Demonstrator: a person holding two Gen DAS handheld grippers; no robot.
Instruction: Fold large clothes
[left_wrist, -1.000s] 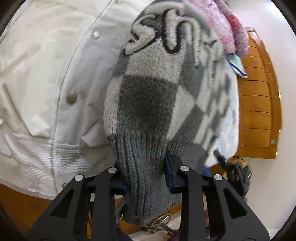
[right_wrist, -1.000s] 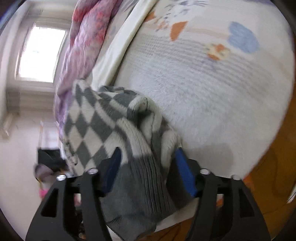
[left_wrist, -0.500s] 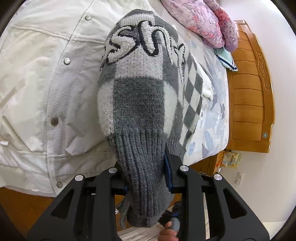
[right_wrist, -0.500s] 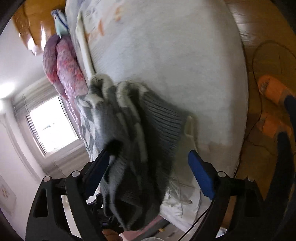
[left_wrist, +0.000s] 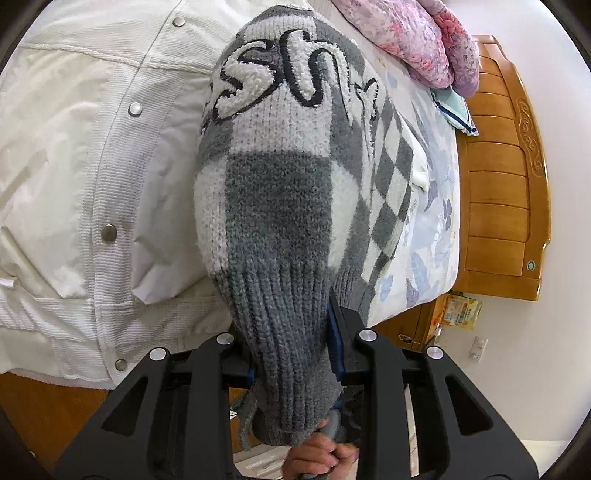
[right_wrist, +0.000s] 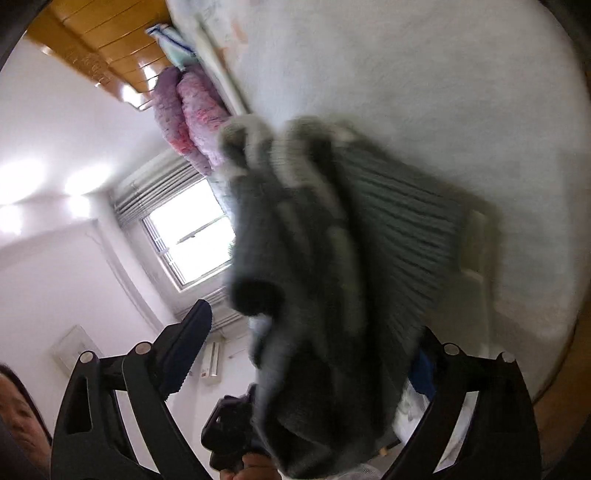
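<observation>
A grey and white checked knit sweater (left_wrist: 280, 192) with looped lettering hangs over the bed. My left gripper (left_wrist: 291, 343) is shut on its ribbed grey hem and holds it up. In the right wrist view the same sweater (right_wrist: 317, 266) shows blurred and bunched, draping between the jaws of my right gripper (right_wrist: 310, 332), which stand wide apart and do not pinch it. The blue pads (right_wrist: 188, 339) are spread to either side of the cloth.
A white snap-button jacket (left_wrist: 81, 155) lies spread on the bed at left. A pink and purple quilt (left_wrist: 417, 40) is piled by the wooden headboard (left_wrist: 502, 184). The pale bedspread (right_wrist: 424, 92) fills the right wrist view, with a window (right_wrist: 192, 236) beyond.
My right gripper has opened wide and let go of the sweater, and its view has swung round toward the window. My left gripper keeps its hold on the hem.
</observation>
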